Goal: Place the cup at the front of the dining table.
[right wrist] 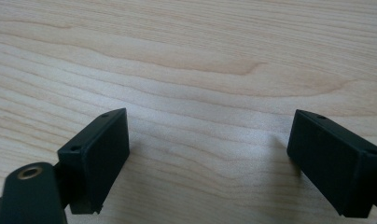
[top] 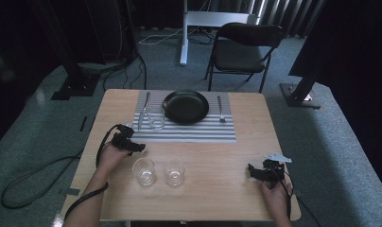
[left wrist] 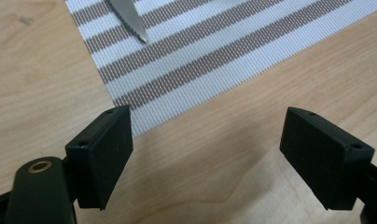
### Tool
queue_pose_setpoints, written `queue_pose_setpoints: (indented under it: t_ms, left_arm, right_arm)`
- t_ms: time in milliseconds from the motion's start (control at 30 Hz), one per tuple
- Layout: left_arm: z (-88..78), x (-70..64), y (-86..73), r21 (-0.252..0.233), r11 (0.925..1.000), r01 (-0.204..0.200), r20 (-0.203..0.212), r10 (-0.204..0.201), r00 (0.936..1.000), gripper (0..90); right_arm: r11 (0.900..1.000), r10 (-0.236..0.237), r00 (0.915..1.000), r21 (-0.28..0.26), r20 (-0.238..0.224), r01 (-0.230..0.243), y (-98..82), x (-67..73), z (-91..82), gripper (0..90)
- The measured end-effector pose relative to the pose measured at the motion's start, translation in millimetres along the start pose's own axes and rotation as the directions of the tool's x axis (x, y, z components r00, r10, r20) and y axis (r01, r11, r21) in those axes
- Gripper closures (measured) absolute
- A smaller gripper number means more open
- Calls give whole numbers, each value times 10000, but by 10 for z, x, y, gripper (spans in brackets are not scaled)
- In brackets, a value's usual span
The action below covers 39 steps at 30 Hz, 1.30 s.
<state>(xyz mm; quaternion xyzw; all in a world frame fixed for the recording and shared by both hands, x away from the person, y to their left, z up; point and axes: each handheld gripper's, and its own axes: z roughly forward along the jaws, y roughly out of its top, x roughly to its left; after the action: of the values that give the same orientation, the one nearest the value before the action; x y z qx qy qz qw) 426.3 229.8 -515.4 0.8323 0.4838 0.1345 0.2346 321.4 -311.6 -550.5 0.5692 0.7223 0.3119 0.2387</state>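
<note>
Your left gripper was released, its jaws wide on nothing. The knife lay ahead at the upper left of its view, blade running away along the mat. Your right gripper - also released - sat well apart.

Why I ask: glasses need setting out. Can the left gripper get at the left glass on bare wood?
Probably yes: the left gripper, jaws open, sits just behind the glass, with only bare table between them.
</note>
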Motion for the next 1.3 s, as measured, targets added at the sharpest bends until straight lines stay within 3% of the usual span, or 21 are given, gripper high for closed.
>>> queue_pose_setpoints:
  t_ms: [333, 667, 1033, 1167, 1300]
  left_arm:
    - [-82, -45, -136, 44, 9996, -286, -107, 287, 9995, 178]
    - [-123, -5, -343, 13, 10000, 82, -102, -82, 9999, 177]
    - [-228, -29, -560, -307, 9995, 109, -362, -120, 9993, 178]
    - [-255, -24, -592, -360, 9990, 247, -260, -257, 9993, 177]
    - [-335, -21, -765, -628, 9971, 439, -360, -462, 9983, 178]
  right_arm:
    - [10000, 0, 10000, 0, 2, 0, 0, 0, 0, 123]
    - [10000, 2, 10000, 1, 0, -2, 0, 0, 0, 123]
    - [10000, 1, 10000, 0, -1, -1, 0, 0, 0, 123]
    - [10000, 2, 10000, 0, 1, -2, 0, 0, 0, 123]
    - [10000, 1, 10000, 0, -1, -1, 0, 0, 0, 123]
